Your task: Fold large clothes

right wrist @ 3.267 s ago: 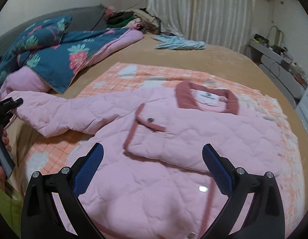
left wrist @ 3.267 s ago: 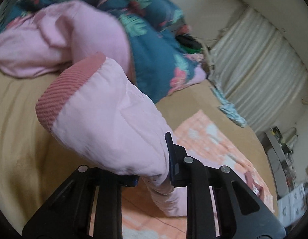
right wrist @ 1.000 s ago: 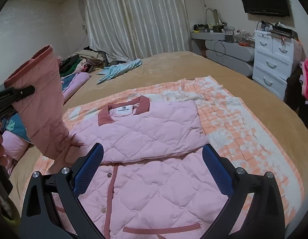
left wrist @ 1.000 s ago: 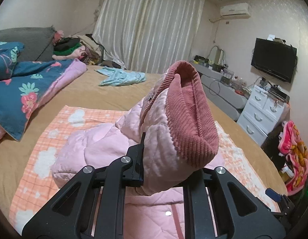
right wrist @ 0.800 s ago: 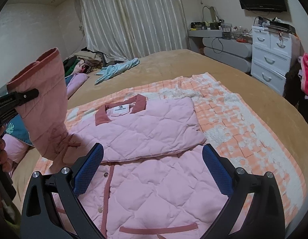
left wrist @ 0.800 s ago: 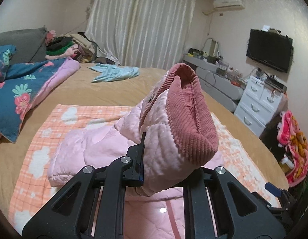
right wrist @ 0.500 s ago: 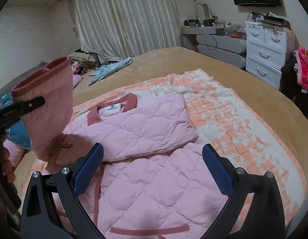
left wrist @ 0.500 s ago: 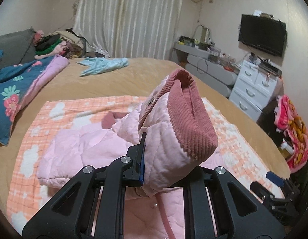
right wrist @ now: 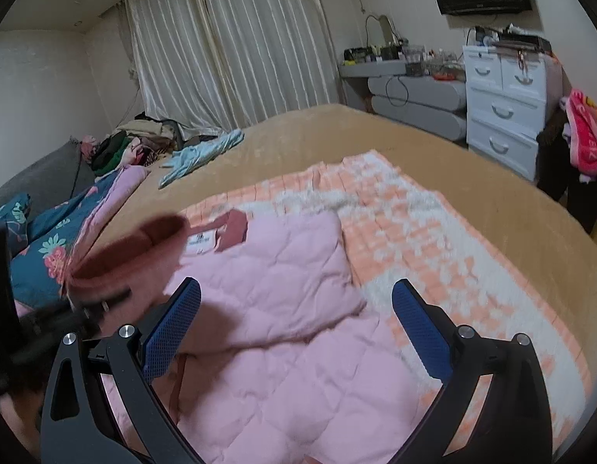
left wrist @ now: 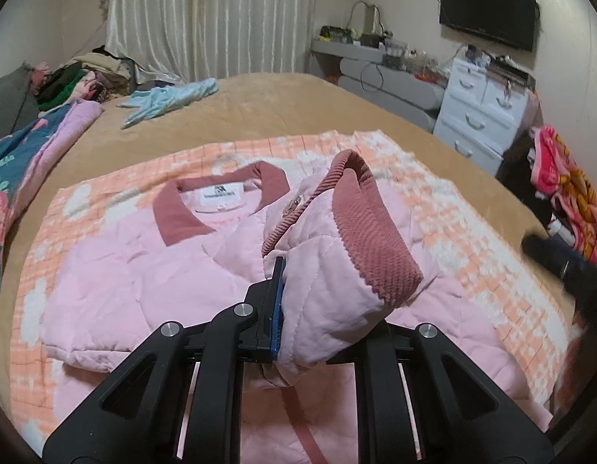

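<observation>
Left gripper (left wrist: 298, 301): pinched on the sleeve (left wrist: 337, 270); its right finger is hidden behind the fabric.
Sleeve: held up over the pink quilted jacket (left wrist: 151, 270), dark pink cuff (left wrist: 360, 224) uppermost; blurred in the right wrist view.
Jacket: spread on the checked blanket (right wrist: 433, 239) on the bed (left wrist: 283, 100); hem cut off by the frame.
Right gripper (right wrist: 296, 332): spread wide above the jacket, nothing gripped.
</observation>
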Demonstrator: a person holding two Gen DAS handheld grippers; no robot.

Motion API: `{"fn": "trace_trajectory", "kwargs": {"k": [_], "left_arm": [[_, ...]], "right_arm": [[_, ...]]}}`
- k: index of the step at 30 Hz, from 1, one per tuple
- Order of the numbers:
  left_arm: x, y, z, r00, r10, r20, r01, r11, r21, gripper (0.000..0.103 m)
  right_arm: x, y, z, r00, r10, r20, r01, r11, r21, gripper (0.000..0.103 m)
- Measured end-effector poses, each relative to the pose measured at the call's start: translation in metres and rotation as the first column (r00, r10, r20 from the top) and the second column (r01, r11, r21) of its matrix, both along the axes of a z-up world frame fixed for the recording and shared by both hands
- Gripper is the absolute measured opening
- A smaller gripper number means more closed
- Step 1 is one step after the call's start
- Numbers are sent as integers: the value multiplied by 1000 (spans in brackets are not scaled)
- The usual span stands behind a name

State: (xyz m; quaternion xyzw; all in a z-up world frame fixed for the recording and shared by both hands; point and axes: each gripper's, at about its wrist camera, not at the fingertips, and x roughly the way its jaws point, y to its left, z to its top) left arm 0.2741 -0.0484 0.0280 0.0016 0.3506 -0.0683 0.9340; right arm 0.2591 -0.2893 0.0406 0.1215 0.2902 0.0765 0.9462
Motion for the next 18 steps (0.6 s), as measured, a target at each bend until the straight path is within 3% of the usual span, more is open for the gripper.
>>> {"fn": "trace_trajectory", "kwargs": {"k": [4,9,14,16,18], "left_arm": [[4,-12,-14,999,-26,-26,27,999,37,7],[8,-26,-32,998,-39,-51,42,997,65,13],[11,-38,-49,995,-42,-96,53,991,123,34],[10,-39,-56,993,-40,-112,56,988,143,53],[8,-40,-61,992,-44,-118,61,987,146,62]], "right_arm": [[15,-4,14,1000,5,19,-5,1000,-3,99],[39,5,20,995,96,-12,-96,995,0,99],[50,8,-9,990,119,-69,-118,993,7,99],[54,6,-20,987,122,-107,-120,992,24,99],[56,2,-24,987,117,-110,-114,993,34,99]]}}
